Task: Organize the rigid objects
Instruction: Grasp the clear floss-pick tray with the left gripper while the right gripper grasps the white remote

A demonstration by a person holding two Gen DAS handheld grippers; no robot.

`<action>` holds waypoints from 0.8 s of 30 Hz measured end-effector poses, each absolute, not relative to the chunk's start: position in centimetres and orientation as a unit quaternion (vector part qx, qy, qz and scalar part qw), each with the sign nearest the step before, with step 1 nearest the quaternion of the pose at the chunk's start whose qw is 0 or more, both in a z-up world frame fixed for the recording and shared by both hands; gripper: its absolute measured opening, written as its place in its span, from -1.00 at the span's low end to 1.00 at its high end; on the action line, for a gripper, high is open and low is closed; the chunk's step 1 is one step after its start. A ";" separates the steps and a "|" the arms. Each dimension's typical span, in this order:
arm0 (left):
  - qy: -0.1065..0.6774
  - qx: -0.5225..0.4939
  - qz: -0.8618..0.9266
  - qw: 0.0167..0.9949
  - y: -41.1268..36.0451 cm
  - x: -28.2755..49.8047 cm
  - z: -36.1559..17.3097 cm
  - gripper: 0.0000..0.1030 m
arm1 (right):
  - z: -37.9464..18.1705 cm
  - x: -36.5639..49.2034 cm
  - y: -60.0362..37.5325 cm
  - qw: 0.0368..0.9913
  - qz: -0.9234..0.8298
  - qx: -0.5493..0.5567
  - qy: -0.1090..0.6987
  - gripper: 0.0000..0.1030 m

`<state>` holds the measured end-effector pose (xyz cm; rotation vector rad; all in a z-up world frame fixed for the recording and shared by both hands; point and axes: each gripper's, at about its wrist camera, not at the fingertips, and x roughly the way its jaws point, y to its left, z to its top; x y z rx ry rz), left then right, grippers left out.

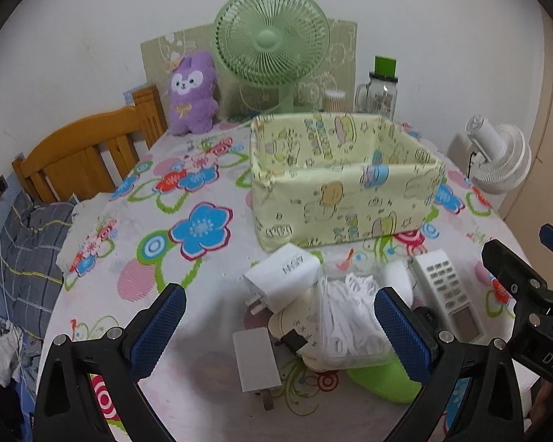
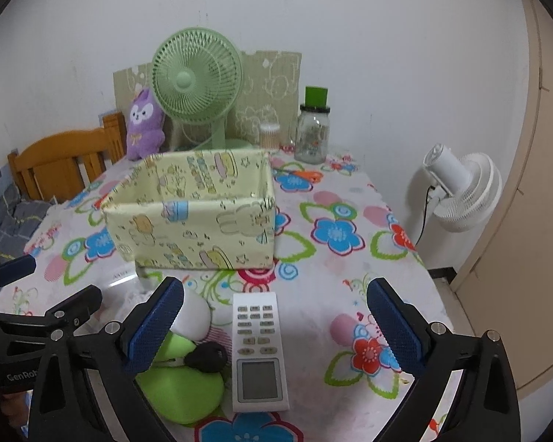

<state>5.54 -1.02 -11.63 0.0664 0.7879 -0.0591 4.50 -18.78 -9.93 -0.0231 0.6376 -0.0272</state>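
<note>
A yellow fabric box point(image 1: 344, 180) point(image 2: 193, 206) with cartoon prints stands empty on the flowered table. In front of it lies a pile: a white charger point(image 1: 282, 280), a flat white plug adapter point(image 1: 255, 361), a clear bag of white cable point(image 1: 350, 322), a white remote point(image 1: 448, 289) point(image 2: 258, 350), a green rounded object point(image 1: 385, 381) point(image 2: 180, 390) and a black key fob point(image 2: 206, 359). My left gripper point(image 1: 280, 329) hangs open just above the chargers and bag. My right gripper point(image 2: 276, 328) is open over the remote. Each gripper shows at the edge of the other's view.
At the table's back stand a green fan point(image 1: 272, 37), a purple plush point(image 1: 191, 92), a jar with a green lid point(image 1: 381, 88) and a cotton-swab tub point(image 1: 333, 100). A white fan point(image 2: 461, 191) stands off the right edge, a wooden bed frame point(image 1: 81, 151) to the left.
</note>
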 end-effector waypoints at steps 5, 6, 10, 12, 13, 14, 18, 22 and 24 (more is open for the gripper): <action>0.397 0.033 -0.028 0.917 -1.0 6.1 -13.1 1.00 | -11.5 5.2 -18.6 0.944 -0.014 -0.016 0.329 0.95; 0.401 0.033 -0.029 0.915 -1.0 6.2 -13.5 1.00 | -11.8 5.3 -18.7 0.943 -0.014 -0.016 0.332 0.95; 0.404 0.034 -0.034 0.914 -1.4 6.4 -14.3 1.00 | -12.8 5.7 -19.1 0.939 -0.019 -0.014 0.343 0.95; 0.402 0.030 -0.040 0.914 -1.4 6.4 -14.3 1.00 | -13.3 5.9 -19.3 0.937 -0.020 -0.008 0.349 0.95; 0.402 0.030 -0.042 0.914 -1.5 6.4 -14.3 1.00 | -13.4 6.0 -19.5 0.936 -0.020 -0.006 0.352 0.95; 0.402 0.031 -0.044 0.914 -1.6 6.4 -14.3 1.00 | -13.6 6.1 -19.5 0.935 -0.021 -0.006 0.354 0.94; 0.401 0.030 -0.058 0.914 -2.2 6.4 -14.2 1.00 | -14.0 6.3 -19.6 0.933 -0.026 -0.012 0.360 0.94; 0.403 0.028 -0.070 0.912 -3.0 6.7 -14.4 1.00 | -14.2 6.4 -20.2 0.931 -0.035 -0.009 0.363 0.90; 0.410 0.022 -0.077 0.909 -3.4 7.0 -14.6 1.00 | -14.3 6.4 -20.7 0.929 -0.039 -0.005 0.367 0.90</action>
